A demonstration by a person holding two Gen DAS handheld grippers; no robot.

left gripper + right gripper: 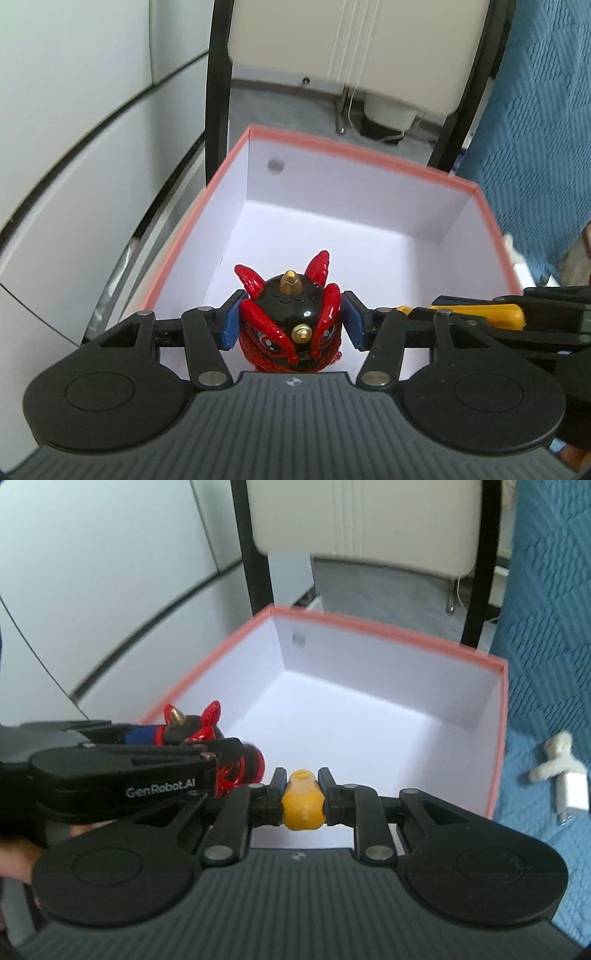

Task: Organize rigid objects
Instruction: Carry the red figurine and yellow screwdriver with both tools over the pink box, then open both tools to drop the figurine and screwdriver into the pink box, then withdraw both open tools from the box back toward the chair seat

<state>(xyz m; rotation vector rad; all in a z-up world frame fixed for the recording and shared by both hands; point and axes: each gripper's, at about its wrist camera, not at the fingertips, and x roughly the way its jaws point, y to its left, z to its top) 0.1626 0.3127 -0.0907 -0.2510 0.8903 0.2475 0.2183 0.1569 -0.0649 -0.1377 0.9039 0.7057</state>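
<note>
A red and black lion-head figurine (291, 325) with gold studs sits between the blue pads of my left gripper (291, 321), which is shut on it above the near left corner of the box. The box (369, 155) has a pink rim and white inside, and nothing lies on its floor. My right gripper (302, 797) is shut on a small yellow figure (303, 801) over the box's near edge (496, 738). In the right wrist view the left gripper and the figurine (207, 720) appear at the left. The yellow figure (506, 314) shows at the right in the left wrist view.
The box rests on a blue quilted cover (546, 627). A white charger with a cable (569, 790) lies on the cover to the box's right. Behind the box stands a black-framed chair (218, 92) with a cream back. White panels (74, 110) fill the left.
</note>
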